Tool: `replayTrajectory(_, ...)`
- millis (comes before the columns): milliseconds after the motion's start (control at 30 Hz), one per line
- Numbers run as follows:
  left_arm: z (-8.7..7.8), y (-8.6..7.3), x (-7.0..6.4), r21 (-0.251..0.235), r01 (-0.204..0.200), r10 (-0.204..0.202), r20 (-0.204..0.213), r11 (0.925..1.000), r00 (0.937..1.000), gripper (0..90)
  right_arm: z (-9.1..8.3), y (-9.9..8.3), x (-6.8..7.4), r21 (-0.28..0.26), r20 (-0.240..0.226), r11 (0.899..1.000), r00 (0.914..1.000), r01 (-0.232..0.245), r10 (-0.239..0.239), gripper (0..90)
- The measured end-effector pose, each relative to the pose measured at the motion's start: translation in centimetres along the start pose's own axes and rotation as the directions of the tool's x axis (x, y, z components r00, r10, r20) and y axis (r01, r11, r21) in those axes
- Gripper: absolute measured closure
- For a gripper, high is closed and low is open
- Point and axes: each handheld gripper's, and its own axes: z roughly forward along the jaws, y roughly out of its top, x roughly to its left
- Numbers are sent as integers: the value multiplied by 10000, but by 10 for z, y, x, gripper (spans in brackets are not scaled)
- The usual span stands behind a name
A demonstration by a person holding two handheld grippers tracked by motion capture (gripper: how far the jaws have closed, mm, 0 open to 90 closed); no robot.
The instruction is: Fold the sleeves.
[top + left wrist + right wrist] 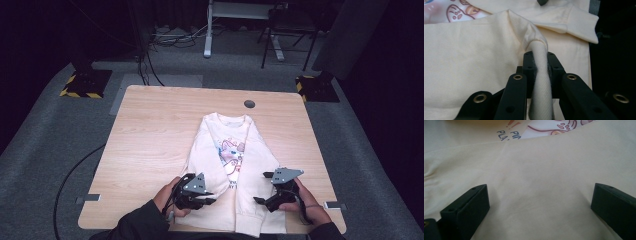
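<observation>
The jaws of the left gripper [540, 72] are pinched tight on a fold of the soft cream sweatshirt with a cartoon cat picture [231, 165], near its bottom hem, while the jaws of the right gripper [536, 205] stand wide apart, low over the cloth with nothing between them. The sweatshirt lies flat on the pale wooden surface [150, 135], sleeves folded in, collar pointing away from the person. I think that if only the left side gets lifted, the shirt could drag crooked and bunch up, because the right gripper has no hold on it yet.
</observation>
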Motion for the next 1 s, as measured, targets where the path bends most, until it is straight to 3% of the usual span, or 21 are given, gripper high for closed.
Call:
replayTrajectory(333, 6, -3, -5, 714, -647, 593, 746, 9953, 9954, 795, 0, 0, 0, 2, -1, 10000, 10000, -2, 2, 13)
replayTrajectory(633, 11, -4, -7, 1064, -869, 762, 1002, 9905, 9920, 775, 0, 0, 0, 2, 0, 10000, 10000, -5, 5, 13)
replayTrajectory(800, 13, -3, -8, 991, -813, 687, 1247, 9917, 9898, 715, 0, 0, 0, 1, 1, 10000, 10000, -5, 5, 13)
replayTrajectory(933, 13, -2, -7, 734, -390, 280, 1456, 9965, 9889, 632, 0, 0, 0, 6, 3, 10000, 10000, -5, 5, 13)
replayTrajectory(1000, 11, 0, -7, 586, -382, 283, 1606, 9975, 9866, 621, 0, 0, 0, 1, 3, 10000, 10000, -6, 6, 13)
